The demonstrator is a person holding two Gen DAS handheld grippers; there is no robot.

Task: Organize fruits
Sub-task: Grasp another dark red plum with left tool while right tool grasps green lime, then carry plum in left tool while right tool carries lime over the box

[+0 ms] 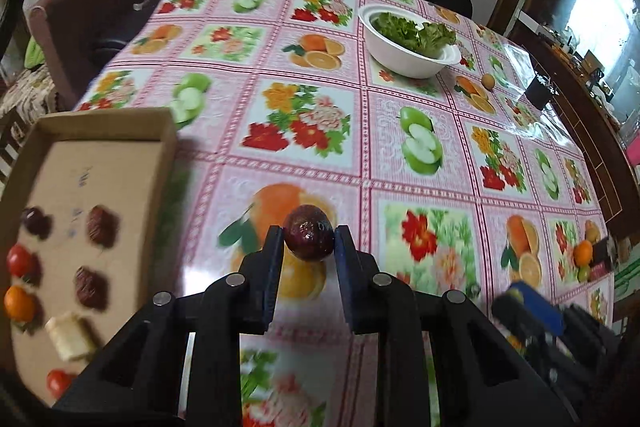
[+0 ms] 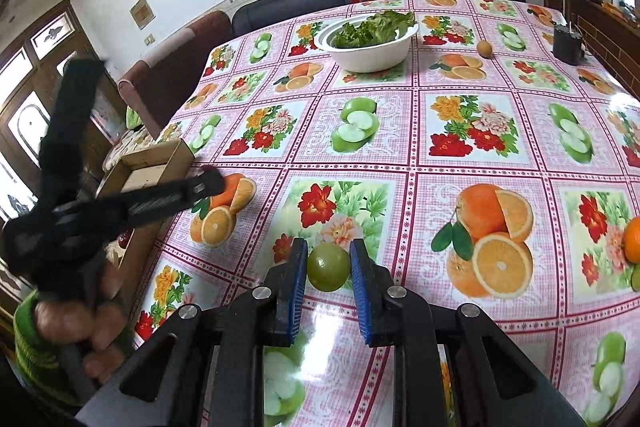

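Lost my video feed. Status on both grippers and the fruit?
Left gripper shut on dark fruit. Right gripper shut on green fruit. Cardboard tray left, path unobstructed.

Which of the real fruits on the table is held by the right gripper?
The round green lime, clamped between the blue pads of the right gripper. The dark purple fruit sits in the left gripper; the orange lies free at the table's edge.

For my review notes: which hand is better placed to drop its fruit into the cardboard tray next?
Probably left: the left gripper grips a dark fruit beside the cardboard tray; the right gripper, gripping a lime, sits farther away.
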